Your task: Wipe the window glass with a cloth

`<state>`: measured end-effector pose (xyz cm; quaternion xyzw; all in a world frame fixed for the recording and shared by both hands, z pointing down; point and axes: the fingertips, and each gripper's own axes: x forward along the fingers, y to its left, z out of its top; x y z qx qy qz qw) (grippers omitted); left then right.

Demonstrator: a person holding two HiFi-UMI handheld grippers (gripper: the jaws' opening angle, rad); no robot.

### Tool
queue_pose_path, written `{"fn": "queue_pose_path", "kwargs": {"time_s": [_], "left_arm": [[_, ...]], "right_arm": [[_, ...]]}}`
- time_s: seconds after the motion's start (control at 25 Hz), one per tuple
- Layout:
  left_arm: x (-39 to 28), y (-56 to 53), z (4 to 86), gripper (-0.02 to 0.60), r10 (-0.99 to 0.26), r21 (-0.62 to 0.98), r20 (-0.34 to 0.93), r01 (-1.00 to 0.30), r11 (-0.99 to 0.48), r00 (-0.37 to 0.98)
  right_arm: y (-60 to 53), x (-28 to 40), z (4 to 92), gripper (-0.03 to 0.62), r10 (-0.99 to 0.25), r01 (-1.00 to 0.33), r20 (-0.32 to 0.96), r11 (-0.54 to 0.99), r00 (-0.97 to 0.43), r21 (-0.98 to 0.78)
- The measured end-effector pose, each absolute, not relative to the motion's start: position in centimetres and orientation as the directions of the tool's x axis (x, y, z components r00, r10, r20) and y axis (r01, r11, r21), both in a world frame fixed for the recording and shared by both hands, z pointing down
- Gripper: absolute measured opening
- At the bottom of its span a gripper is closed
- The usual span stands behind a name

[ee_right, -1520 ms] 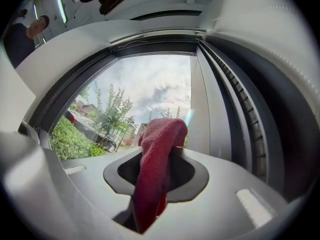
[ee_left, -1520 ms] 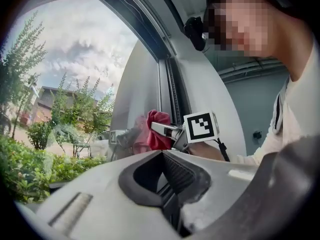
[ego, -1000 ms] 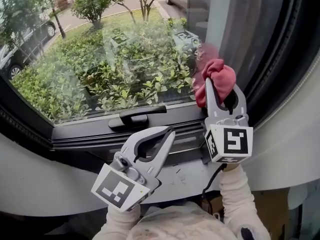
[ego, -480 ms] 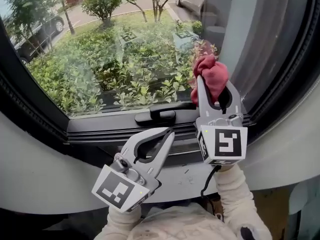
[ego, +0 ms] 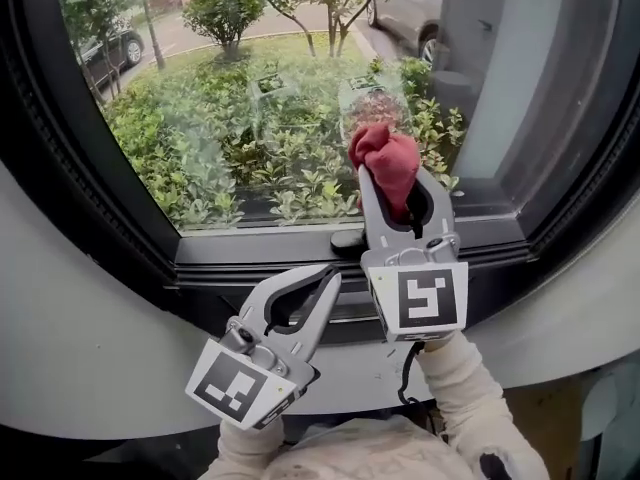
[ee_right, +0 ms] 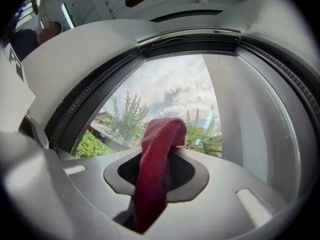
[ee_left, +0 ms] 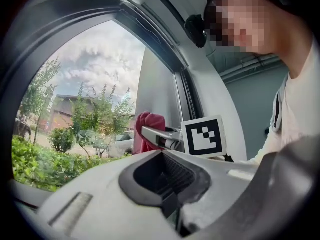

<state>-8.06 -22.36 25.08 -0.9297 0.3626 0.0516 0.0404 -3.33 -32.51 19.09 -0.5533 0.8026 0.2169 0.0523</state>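
Note:
A red cloth (ego: 386,162) is bunched at the tip of my right gripper (ego: 392,190), which is shut on it and holds it against the lower part of the window glass (ego: 250,98). In the right gripper view the cloth (ee_right: 159,156) drapes out between the jaws toward the pane (ee_right: 170,96). My left gripper (ego: 328,278) hangs lower, in front of the dark sill, shut with nothing in it. From the left gripper view the cloth (ee_left: 149,130) and the right gripper's marker cube (ee_left: 202,136) show just ahead.
A black window handle (ego: 346,238) lies on the dark lower frame (ego: 260,258) just left of the right gripper. A white curved wall (ego: 80,308) surrounds the window. Bushes, trees and parked cars lie outside.
The right gripper with the cloth has slid left along the glass and slightly up. The view has shifted right and up; the left gripper stays about where it was.

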Motion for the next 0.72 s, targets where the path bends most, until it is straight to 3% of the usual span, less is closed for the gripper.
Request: {"fn": "queue_pose_path", "kwargs": {"time_s": [0.2, 0.72], "left_arm": [[-10.5, -22.1, 24.8, 0.000, -0.690, -0.026, -0.129, -0.698, -0.716, 0.712], [-10.4, -22.5, 24.5, 0.001, -0.674, -0.025, -0.151, -0.685, -0.728, 0.723]], "right_arm": [[-32.1, -7.3, 18.9, 0.126, -0.840, -0.890, -0.334, 0.325, -0.427, 0.321], [-32.1, -8.0, 13.8, 0.126, -0.819, -0.874, -0.364, 0.306, -0.444, 0.378]]}}
